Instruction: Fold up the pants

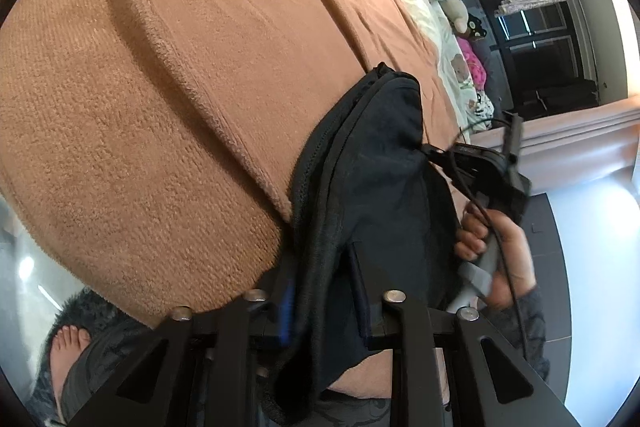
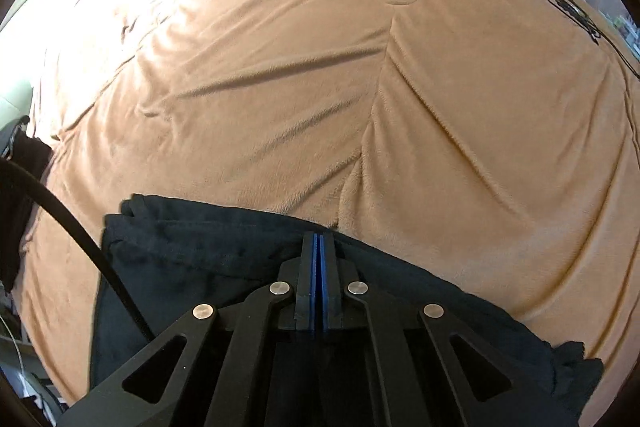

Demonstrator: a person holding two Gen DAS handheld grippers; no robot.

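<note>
Dark navy pants (image 1: pixel 380 187) lie on a brown fleece blanket (image 1: pixel 160 87) near the bed's edge. My left gripper (image 1: pixel 320 267) is shut on a bunched thick edge of the pants, with the fabric squeezed between its blue pads. In the right wrist view the pants (image 2: pixel 220 259) spread flat across the near part of the blanket (image 2: pixel 320 87). My right gripper (image 2: pixel 319 237) has its blue pads pressed together at the pants' far edge, pinching a thin layer. The left wrist view also shows the right gripper (image 1: pixel 430 149), held by a hand (image 1: pixel 508 247), with its tip on the cloth.
Pale bedding and stuffed toys (image 1: pixel 456 11) lie at the bed's far end, before a dark window (image 1: pixel 540 47). A bare foot (image 1: pixel 66 347) stands on a dark rug by the bed. A black cable (image 2: pixel 80 235) crosses the pants' left end. Dark cloth (image 2: pixel 20 187) hangs at the left edge.
</note>
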